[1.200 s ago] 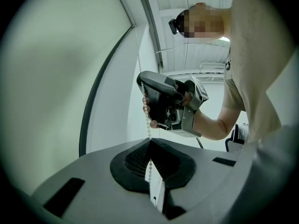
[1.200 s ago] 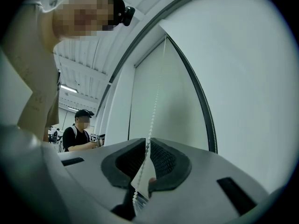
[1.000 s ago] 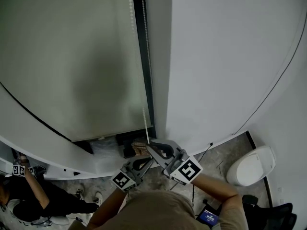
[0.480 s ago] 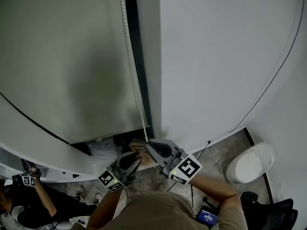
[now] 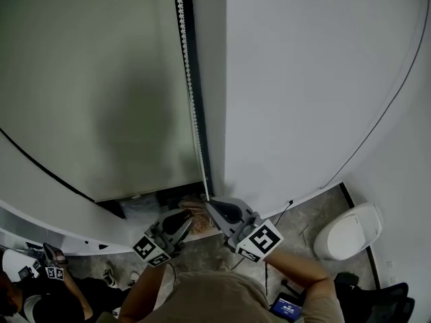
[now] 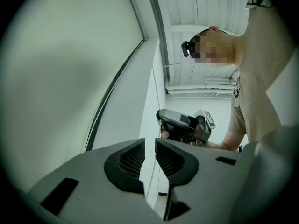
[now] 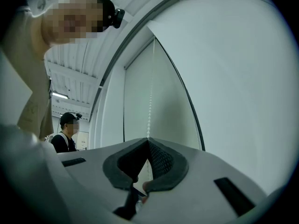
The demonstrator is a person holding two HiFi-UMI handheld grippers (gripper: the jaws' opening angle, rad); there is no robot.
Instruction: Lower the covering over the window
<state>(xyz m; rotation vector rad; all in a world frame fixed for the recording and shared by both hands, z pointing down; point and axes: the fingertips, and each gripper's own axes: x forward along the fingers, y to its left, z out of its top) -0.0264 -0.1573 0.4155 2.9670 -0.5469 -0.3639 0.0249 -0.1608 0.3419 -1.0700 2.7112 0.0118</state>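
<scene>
Since a moment ago, our left gripper (image 5: 187, 219) has let its jaws part and has slid away from its partner, toward the left of the head view. Its jaws now stand a little apart; the bead chain (image 5: 192, 99) shows in line with the gap, but neither pad presses on it. Our right gripper (image 5: 207, 202) is clamped on the chain's lower end. The chain runs straight up and down along the dark window frame (image 5: 202, 133), directly above the right gripper and up and to the right of the left one. The right hand is therefore the nearer, and the free stretch of chain above its grip looks like the left's next hold. The pale roller blind (image 5: 101, 79) covers most of the window, leaving a dark strip below its bottom edge. A plain white wall (image 5: 303, 79) fills the right. Grey floor (image 5: 306, 221) lies beneath, where another person (image 5: 40, 295) crouches.
</scene>
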